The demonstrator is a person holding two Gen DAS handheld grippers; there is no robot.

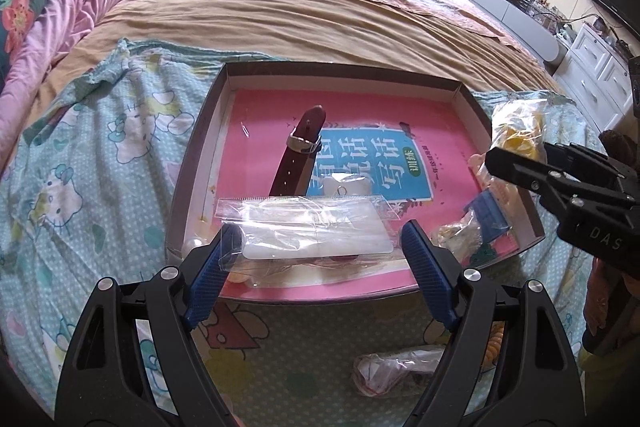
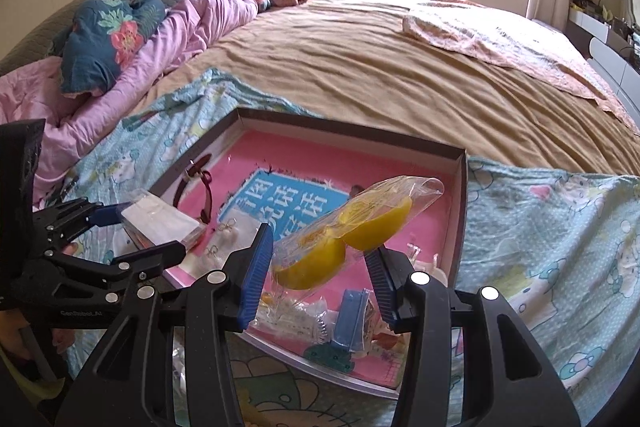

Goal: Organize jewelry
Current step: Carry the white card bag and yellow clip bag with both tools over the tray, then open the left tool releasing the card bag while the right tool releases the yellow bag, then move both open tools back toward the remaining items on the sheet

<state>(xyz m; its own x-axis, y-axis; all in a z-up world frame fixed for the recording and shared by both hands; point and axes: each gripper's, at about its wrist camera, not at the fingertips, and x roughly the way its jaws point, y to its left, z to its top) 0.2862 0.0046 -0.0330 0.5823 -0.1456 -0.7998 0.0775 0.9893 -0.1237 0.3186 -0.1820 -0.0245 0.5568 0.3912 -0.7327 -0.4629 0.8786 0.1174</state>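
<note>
Left wrist view looks down along the left tongs, tilted steeply toward the shallow box lying on the cartoon-print sheet of the bed. Its blue pads stand wide and clamp the two ends of a clear bag with a white card, held over the box's near edge. A brown strap with a metal buckle lies inside the box, on the pink book cover that lines its floor. To the right of the box's middle, the right tongs also slant downward, their pads closed partway on a clear bag of yellow pieces, held above the box's right half. More small packets lie in the box's near right corner.
</note>
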